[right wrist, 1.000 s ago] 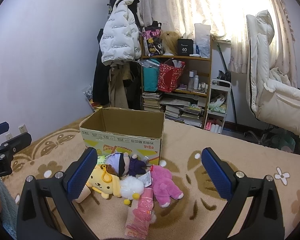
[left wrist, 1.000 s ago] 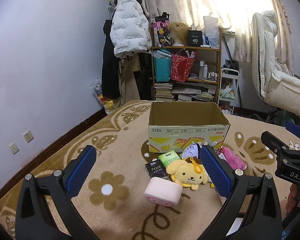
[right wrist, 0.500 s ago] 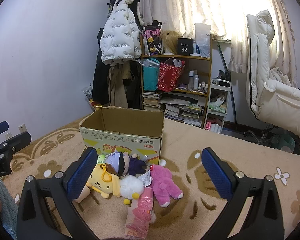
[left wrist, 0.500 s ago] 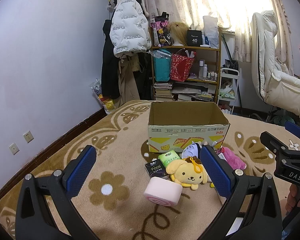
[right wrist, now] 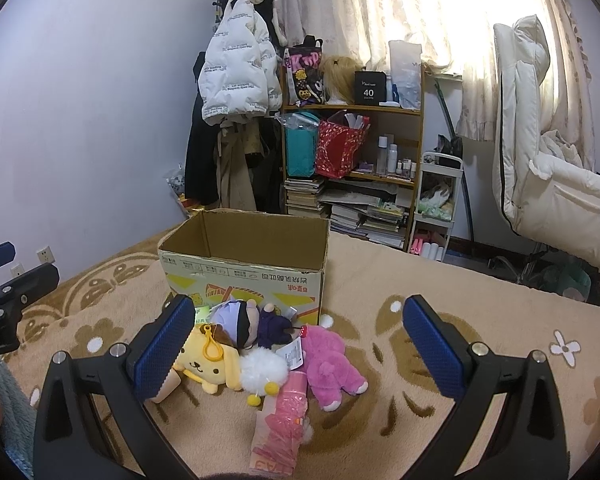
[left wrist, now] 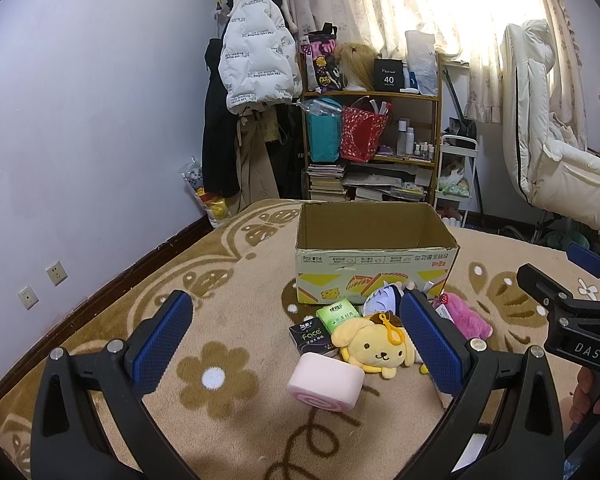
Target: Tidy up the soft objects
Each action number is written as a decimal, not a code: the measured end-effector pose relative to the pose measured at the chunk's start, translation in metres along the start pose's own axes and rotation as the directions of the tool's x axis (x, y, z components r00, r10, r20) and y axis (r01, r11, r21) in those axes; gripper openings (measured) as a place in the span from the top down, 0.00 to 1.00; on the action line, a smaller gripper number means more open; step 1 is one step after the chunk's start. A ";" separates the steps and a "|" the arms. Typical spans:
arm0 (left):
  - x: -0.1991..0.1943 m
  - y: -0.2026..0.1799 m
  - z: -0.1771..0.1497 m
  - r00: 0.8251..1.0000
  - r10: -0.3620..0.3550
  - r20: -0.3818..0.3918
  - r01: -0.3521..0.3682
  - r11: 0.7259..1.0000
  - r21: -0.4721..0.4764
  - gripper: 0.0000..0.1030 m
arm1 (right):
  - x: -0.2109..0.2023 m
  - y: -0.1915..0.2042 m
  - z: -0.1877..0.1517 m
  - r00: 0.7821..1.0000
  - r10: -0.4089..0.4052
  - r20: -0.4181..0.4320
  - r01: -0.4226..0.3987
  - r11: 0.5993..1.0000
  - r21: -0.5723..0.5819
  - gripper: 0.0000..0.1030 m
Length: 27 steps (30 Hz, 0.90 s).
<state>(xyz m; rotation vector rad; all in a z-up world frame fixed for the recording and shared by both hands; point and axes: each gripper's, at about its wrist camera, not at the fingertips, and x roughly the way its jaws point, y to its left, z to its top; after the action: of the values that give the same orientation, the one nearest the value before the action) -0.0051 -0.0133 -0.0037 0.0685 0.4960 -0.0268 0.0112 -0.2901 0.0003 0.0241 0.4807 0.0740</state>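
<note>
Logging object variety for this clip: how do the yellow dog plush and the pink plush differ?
The yellow dog plush faces the camera and carries a yellow clip; the pink plush shows no face, only a paper tag. The dog lies left of the white pompom, the pink plush right. Both lie on the carpet before the cardboard box.

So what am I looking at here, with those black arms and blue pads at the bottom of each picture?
Those are two hand-held grabbing tools, one per hand, each carrying a wide-angle camera looking along its fingers. One picture comes from the left gripper, the other from the right gripper. Both are open and hold nothing. On the beige flower-patterned carpet stands an open cardboard box. In front lie a yellow plush dog, a pink plush toy, a white fluffy pompom and a pink round-cornered cushion.
</note>
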 end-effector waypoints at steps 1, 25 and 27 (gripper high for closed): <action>0.000 0.000 0.000 1.000 -0.002 0.001 0.002 1.000 0.000 0.01 | -0.001 -0.002 -0.001 1.000 0.000 -0.001 0.000 1.000 0.002 0.00; 0.057 0.004 -0.013 0.959 -0.012 -0.282 0.008 1.000 -0.015 0.01 | 0.044 0.000 -0.010 0.970 -0.023 -0.241 0.022 1.000 -0.006 0.00; 0.064 0.003 -0.015 0.949 -0.015 -0.313 0.012 1.000 -0.013 0.01 | 0.052 -0.001 -0.011 0.960 -0.022 -0.279 0.021 1.000 -0.005 0.00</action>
<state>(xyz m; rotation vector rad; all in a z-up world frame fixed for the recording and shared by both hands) 0.0440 -0.0102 -0.0469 0.0587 0.8153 -0.0265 0.0523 -0.2870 -0.0333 0.0065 0.7634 0.0567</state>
